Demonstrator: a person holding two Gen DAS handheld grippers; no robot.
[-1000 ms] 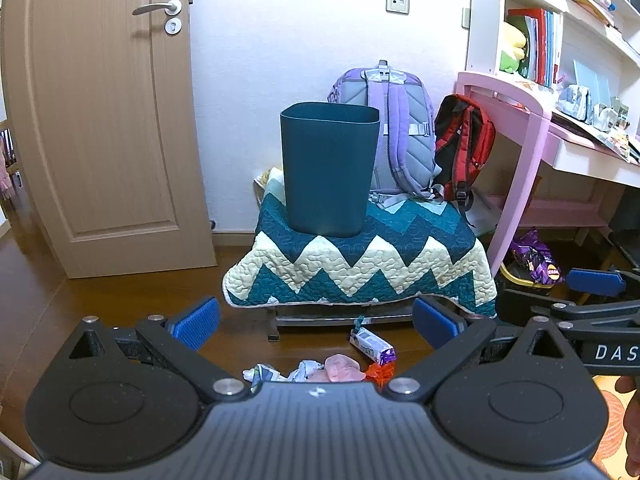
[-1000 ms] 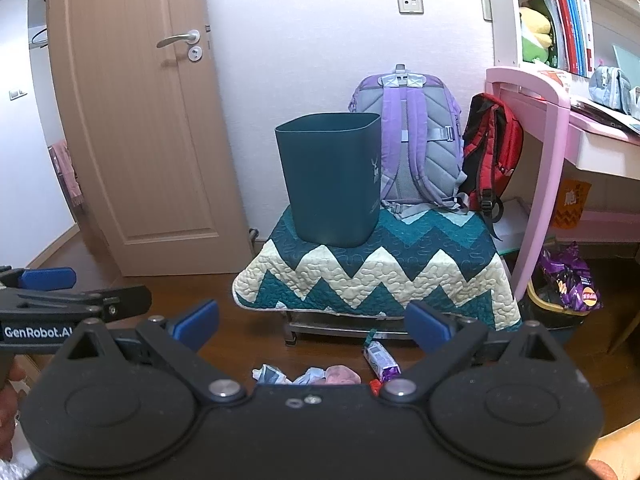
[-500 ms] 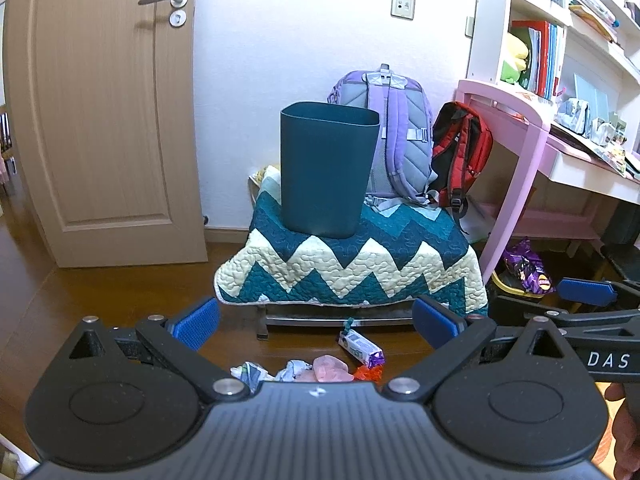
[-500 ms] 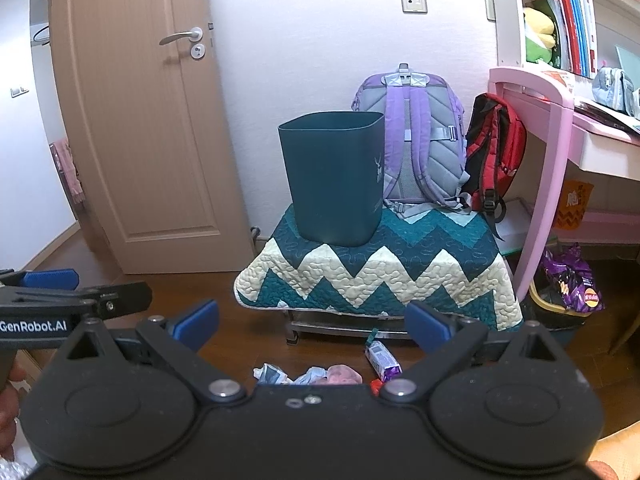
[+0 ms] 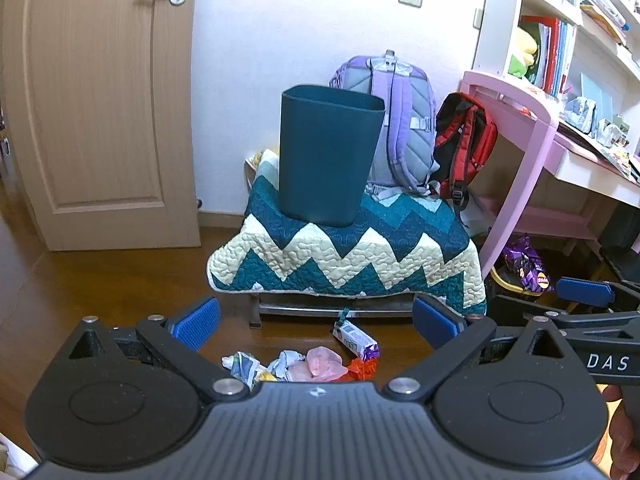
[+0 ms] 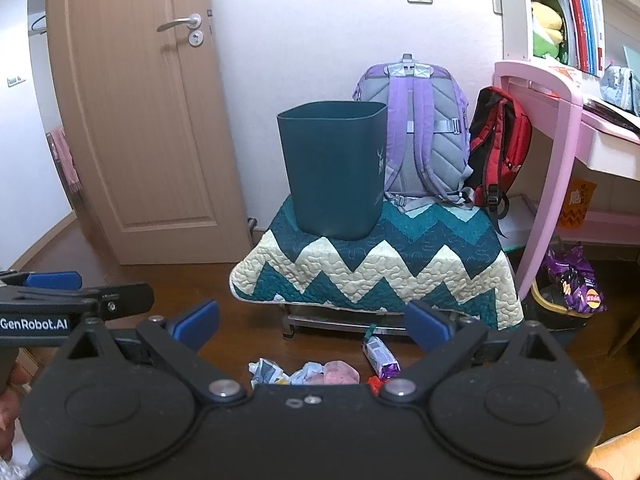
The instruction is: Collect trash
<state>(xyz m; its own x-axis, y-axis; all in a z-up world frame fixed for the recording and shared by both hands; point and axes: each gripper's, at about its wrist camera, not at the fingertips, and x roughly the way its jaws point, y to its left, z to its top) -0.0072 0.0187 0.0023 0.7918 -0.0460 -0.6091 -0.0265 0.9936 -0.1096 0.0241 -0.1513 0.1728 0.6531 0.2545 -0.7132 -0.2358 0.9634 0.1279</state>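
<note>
A dark teal bin [image 5: 328,156] [image 6: 334,168] stands upright on a stool covered by a teal and cream zigzag quilt [image 5: 348,256] [image 6: 380,268]. On the wood floor in front of the stool lies a heap of trash: a purple and white wrapper [image 5: 355,335] [image 6: 381,355], a pink crumpled piece [image 5: 322,362] [image 6: 340,372], crumpled printed paper [image 5: 244,364] [image 6: 266,370] and an orange scrap [image 5: 362,368]. My left gripper [image 5: 316,322] and my right gripper [image 6: 314,320] are both open and empty, held above and short of the heap.
A purple backpack [image 5: 400,120] and a red one [image 5: 466,140] lean behind the bin. A pink desk [image 5: 532,128] with shelves stands on the right, with a basket of purple snack bags [image 5: 524,268] under it. A wooden door [image 5: 100,100] is on the left.
Both views have shifted slightly; the left gripper has moved a little left and up, so the stool and trash sit further right in its view. Both stay open.
</note>
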